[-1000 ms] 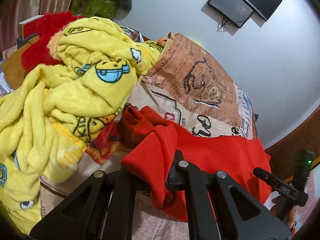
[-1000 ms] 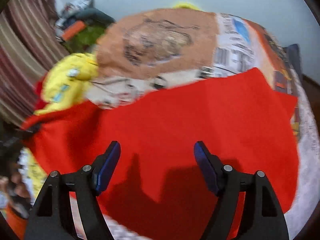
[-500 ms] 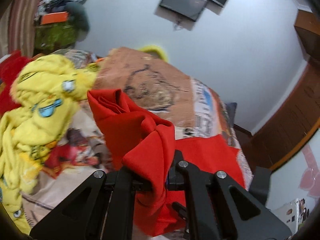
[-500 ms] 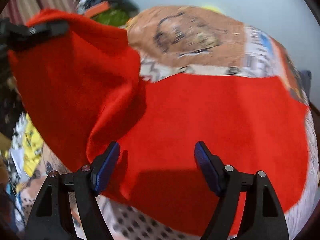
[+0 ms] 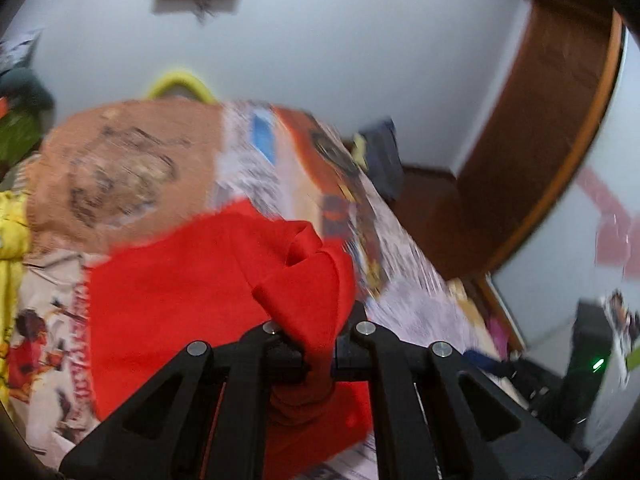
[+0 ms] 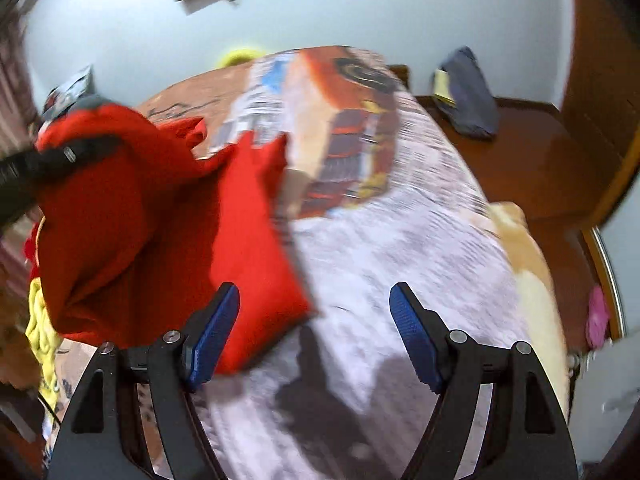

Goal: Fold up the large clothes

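- My left claw (image 5: 316,354) pinches a bunched fold of the red cloth (image 5: 168,300), lifting it over the bed (image 5: 412,300).
- My right claw (image 6: 314,332) gapes wide, holding nothing, beside the cloth's edge.

The red garment (image 5: 180,300) is soft, matt cloth with a faintly brushed look. The bed cover (image 6: 400,248) under it is thin printed cloth, also matt. The left gripper (image 5: 318,354) is matt black plastic with shiny metal pins; the right gripper (image 6: 314,332) has ribbed blue pads. The wooden floor (image 6: 532,160) is glossy.
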Tool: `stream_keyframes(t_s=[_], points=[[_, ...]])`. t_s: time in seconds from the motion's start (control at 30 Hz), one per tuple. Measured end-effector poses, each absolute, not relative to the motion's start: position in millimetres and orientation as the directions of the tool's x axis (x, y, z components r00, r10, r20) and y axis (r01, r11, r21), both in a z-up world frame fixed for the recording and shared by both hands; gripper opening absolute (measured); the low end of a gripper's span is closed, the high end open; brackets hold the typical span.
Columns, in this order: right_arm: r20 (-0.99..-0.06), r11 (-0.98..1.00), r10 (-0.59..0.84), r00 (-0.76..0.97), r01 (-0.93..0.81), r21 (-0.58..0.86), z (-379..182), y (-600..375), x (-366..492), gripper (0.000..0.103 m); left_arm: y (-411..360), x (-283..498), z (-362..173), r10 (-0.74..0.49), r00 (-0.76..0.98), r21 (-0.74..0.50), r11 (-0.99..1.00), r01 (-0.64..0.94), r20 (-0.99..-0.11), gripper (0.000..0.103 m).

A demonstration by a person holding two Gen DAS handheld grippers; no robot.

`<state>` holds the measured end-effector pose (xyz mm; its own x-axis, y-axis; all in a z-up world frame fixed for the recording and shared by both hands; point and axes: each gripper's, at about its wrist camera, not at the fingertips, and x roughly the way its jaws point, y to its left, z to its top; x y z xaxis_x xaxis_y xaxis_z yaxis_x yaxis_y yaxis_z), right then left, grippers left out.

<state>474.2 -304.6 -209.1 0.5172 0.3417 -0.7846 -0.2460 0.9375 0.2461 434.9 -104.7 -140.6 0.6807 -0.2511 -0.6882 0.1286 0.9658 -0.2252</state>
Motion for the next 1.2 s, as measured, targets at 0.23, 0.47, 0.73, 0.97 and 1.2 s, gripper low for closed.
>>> stream_keyframes(t_s=[0.23, 0.47, 0.73, 0.97, 1.2], points=[[-0.806, 0.950, 0.310, 0.504, -0.187, 0.249, -230, -334, 468, 0.074, -153, 435, -204, -0.380, 0.498, -0.303, 0.924, 0.232, -0.779, 0.005], [-0.826, 0.956, 0.292, 0.482, -0.176, 0.235, -235, -346, 453, 0.074, -162, 428, -238, -0.409, 0.364, -0.320, 0.905, 0.281, -0.837, 0.007], [-0.801, 0.947, 0.320, 0.507, -0.171, 0.271, -215, -355, 442, 0.074, -151, 379, -185, -0.400, 0.414, -0.226, 0.884, 0.408, -0.818, 0.063], [-0.771, 0.918, 0.395, 0.499, -0.247, 0.310, -198, -326, 440, 0.074, -85, 353, -141, -0.272, 0.595, -0.090, 0.944, 0.318, -0.756, 0.076], [-0.754, 0.875, 0.471, 0.459, -0.348, 0.335, -199, -271, 447, 0.078, -16, 367, -170, -0.095, 0.583, -0.016, 0.990, 0.138, -0.807, 0.081]])
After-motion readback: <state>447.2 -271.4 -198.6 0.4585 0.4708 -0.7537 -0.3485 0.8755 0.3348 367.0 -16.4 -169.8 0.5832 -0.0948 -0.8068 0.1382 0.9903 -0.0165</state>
